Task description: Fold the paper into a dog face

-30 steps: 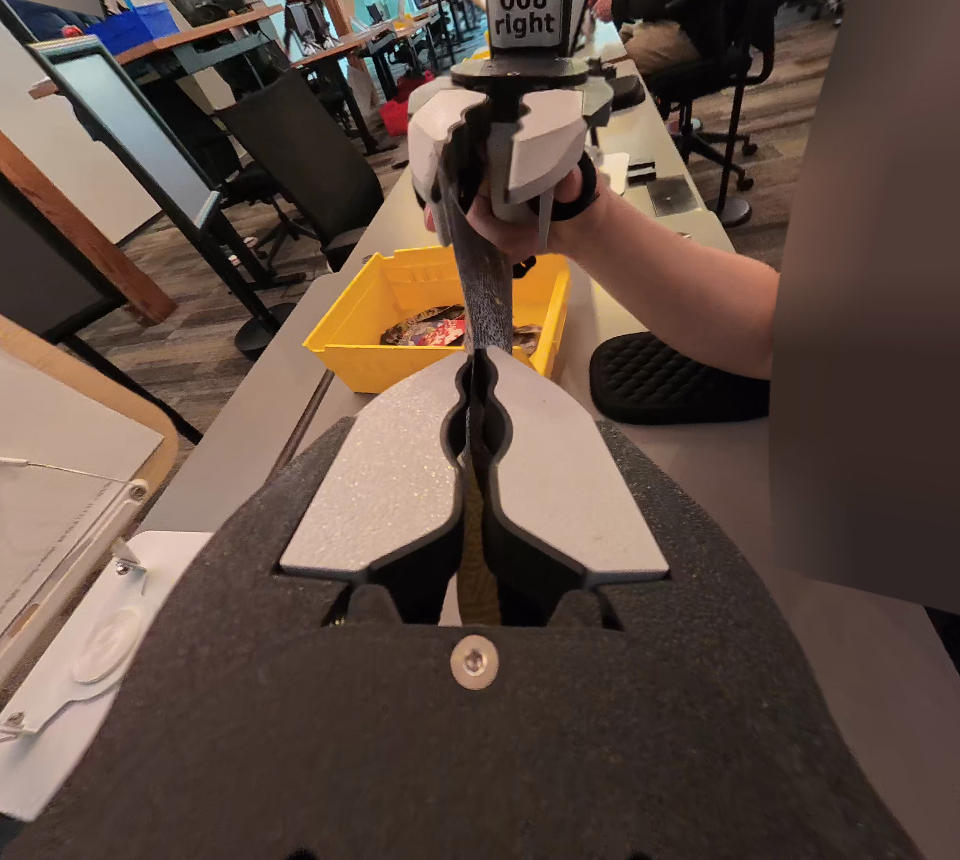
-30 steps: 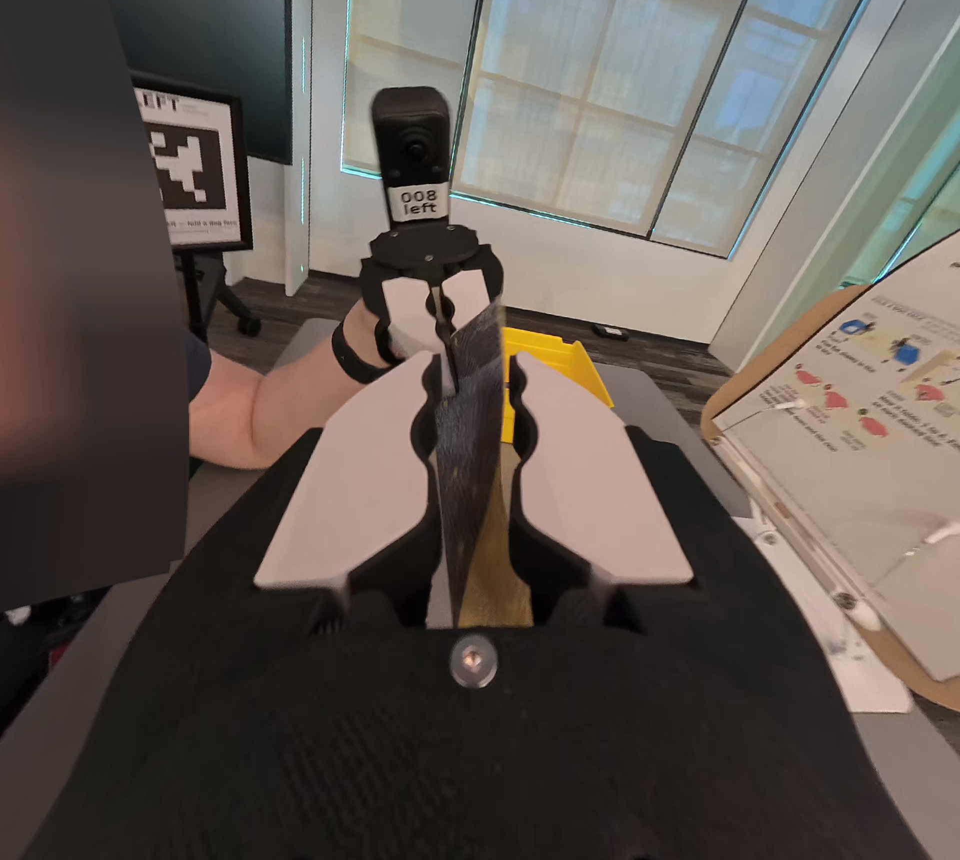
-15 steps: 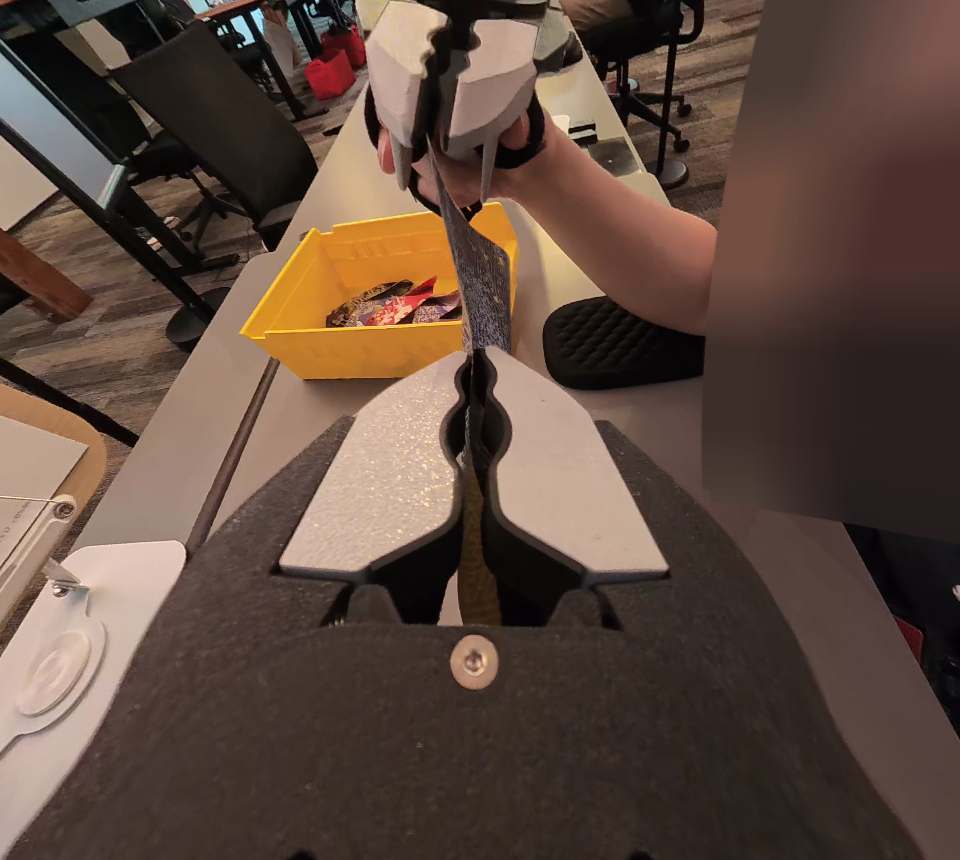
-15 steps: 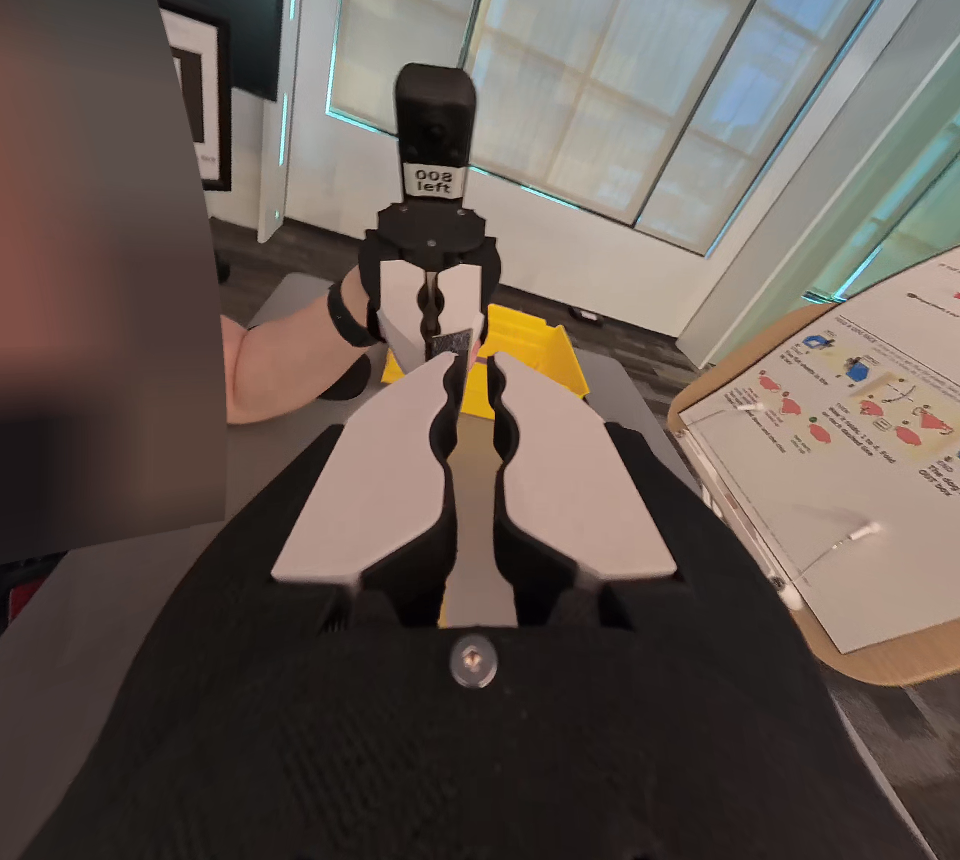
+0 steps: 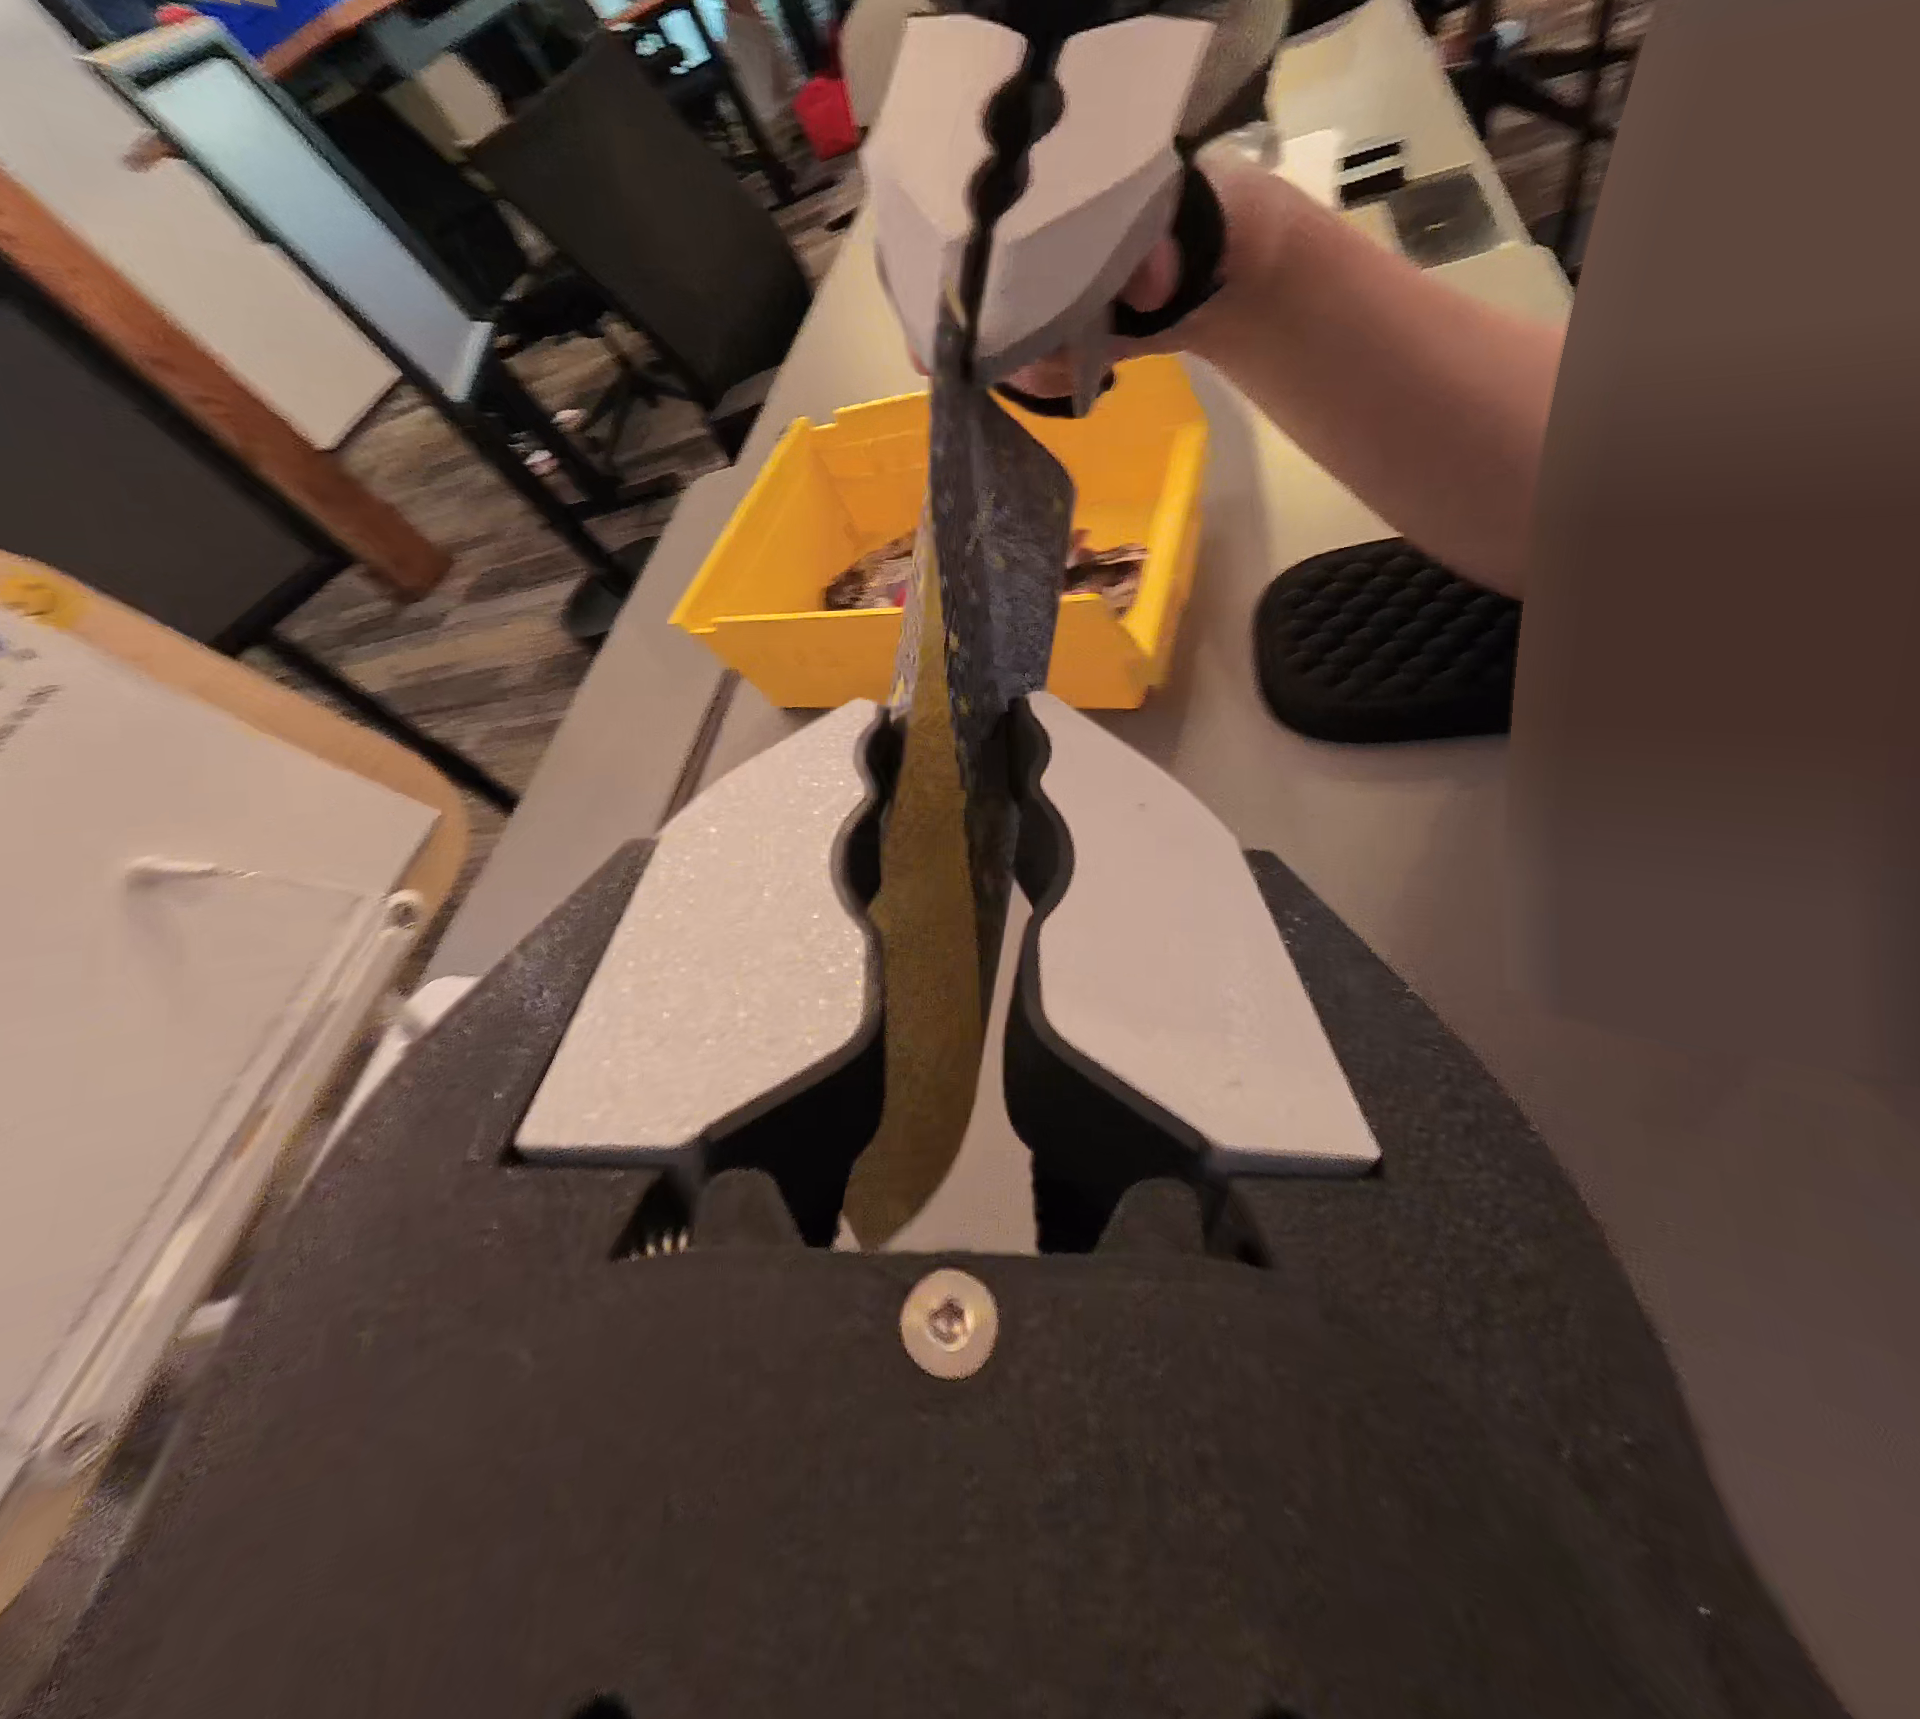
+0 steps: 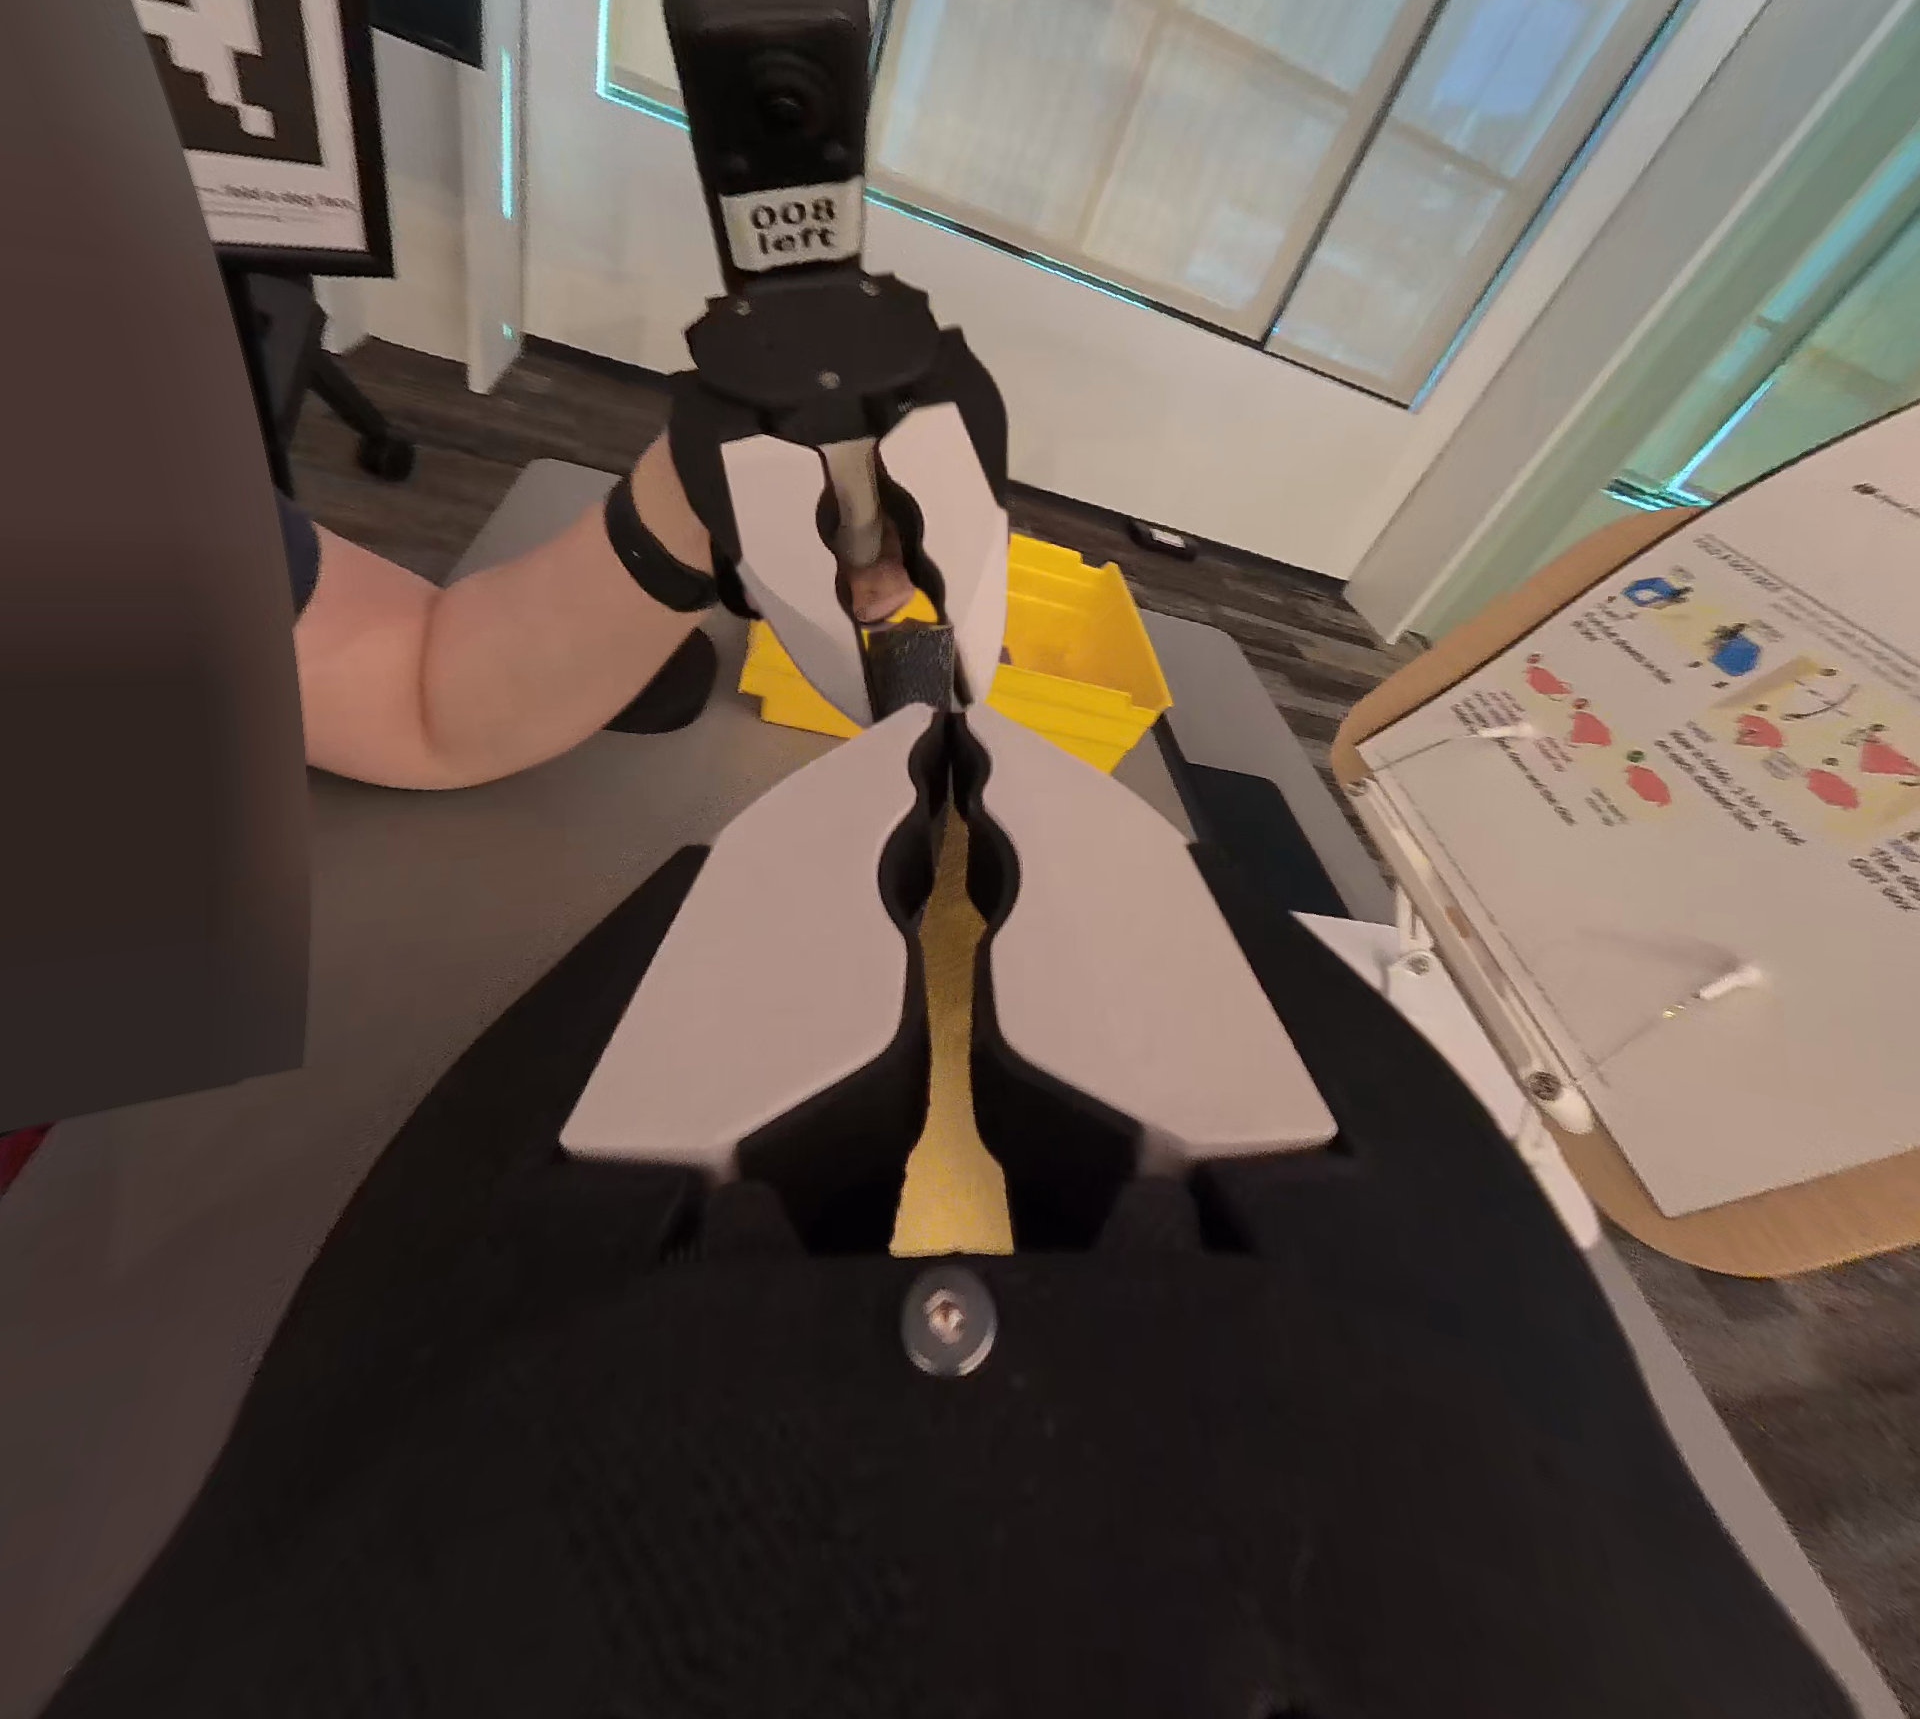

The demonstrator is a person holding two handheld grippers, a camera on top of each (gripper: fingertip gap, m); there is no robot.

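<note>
Dark speckled paper stretched between both grippers.
Right gripper jaws clench its far end; left gripper jaws stand released around it.

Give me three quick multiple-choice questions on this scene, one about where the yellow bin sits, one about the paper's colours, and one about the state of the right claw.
1. Where is the yellow bin?
A. On the floor
B. On the grey table
C. On a chair

2. Which colours does the paper show?
A. Red and white
B. Plain green
C. Dark blue and gold

3. What is the right claw doing?
A. Shut on the paper
B. Wide open and empty
C. Holding a pen

Answers:
1. B: the yellow bin stands on the table beyond the claws.
2. C: the paper has a dark blue face and a gold reverse.
3. A: the right claw has its tips closed with the paper pinched between them.
</note>
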